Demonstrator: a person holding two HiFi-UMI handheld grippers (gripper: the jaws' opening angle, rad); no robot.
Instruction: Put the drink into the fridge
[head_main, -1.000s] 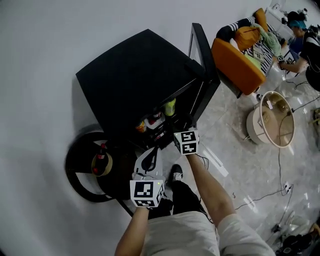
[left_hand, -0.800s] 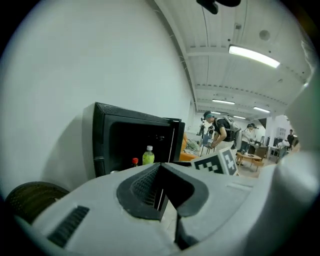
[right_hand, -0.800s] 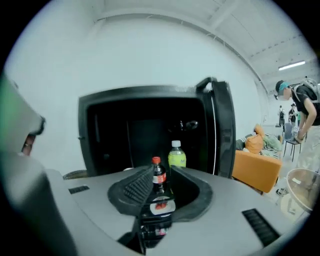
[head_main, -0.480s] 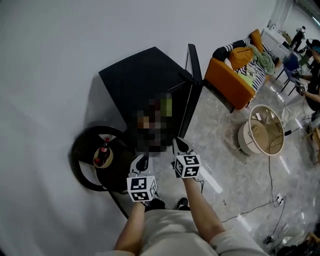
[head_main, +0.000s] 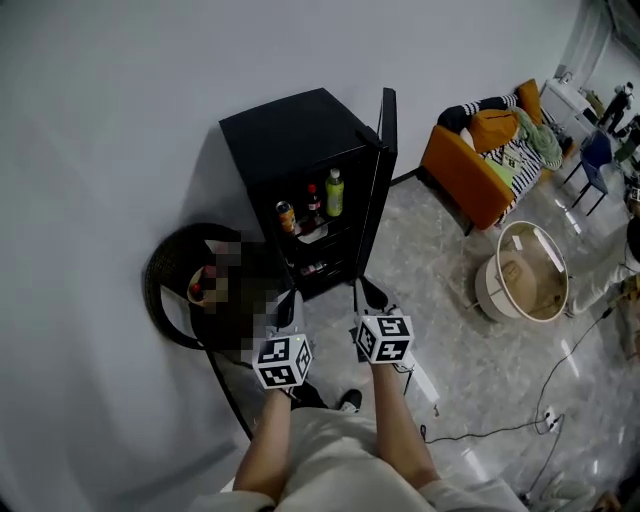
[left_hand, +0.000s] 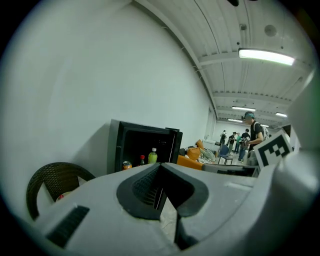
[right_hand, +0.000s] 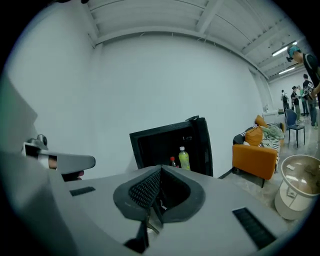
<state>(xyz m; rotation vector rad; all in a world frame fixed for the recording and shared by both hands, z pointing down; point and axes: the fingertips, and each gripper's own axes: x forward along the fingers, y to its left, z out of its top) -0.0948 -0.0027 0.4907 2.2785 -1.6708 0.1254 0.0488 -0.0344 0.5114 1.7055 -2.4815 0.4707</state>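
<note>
A black mini fridge (head_main: 290, 135) stands against the wall with its door (head_main: 386, 140) swung open. On its upper shelf stand an orange can (head_main: 285, 215), a red-capped cola bottle (head_main: 313, 200) and a green drink bottle (head_main: 334, 191). The green drink bottle (right_hand: 184, 159) also shows in the right gripper view, and the green drink bottle (left_hand: 152, 156) in the left gripper view. My left gripper (head_main: 289, 306) and right gripper (head_main: 366, 297) hang side by side in front of the fridge, well short of it. Both are shut and hold nothing.
A dark wicker chair (head_main: 170, 290) sits left of the fridge, with something red on its seat. An orange sofa (head_main: 465, 165) and a round pale basket (head_main: 530, 270) stand to the right. Cables (head_main: 490, 425) trail over the tiled floor. People stand far off at the right.
The view has backed away from the fridge. My right gripper, which was at the fridge's shelves, has drawn back beside the left one. The fridge door stays open.
</note>
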